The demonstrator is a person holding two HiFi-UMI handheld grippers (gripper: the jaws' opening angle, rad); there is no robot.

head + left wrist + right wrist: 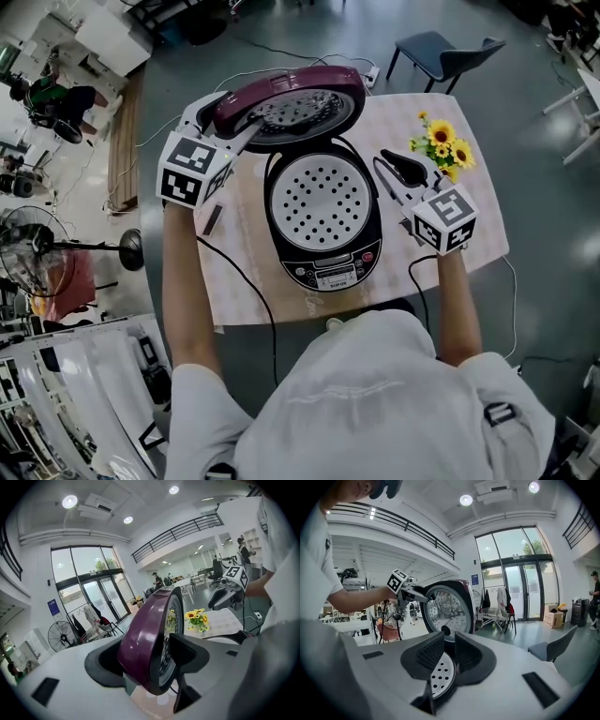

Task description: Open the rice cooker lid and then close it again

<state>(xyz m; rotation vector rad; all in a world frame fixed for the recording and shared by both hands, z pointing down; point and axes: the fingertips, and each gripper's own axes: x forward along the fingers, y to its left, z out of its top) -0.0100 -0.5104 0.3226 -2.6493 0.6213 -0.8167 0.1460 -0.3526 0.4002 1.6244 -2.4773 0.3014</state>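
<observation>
The rice cooker (323,267) stands in the middle of the table with its maroon lid (281,103) swung up at the back. A perforated metal tray (321,202) shows inside the pot. My left gripper (232,122) is at the lid's left edge. In the left gripper view the lid (145,634) fills the gap of the left gripper (145,660), and both jaws lie against it. My right gripper (392,167) hovers just right of the pot. In its own view the right gripper (446,651) shows a narrow gap with nothing in it, and the tray (440,674) lies beyond.
A small bunch of sunflowers (442,145) stands at the table's far right, close to the right gripper. A small dark object (213,218) lies left of the cooker on the patterned tablecloth (244,281). A chair (441,52) is behind the table and a floor fan (37,248) to the left.
</observation>
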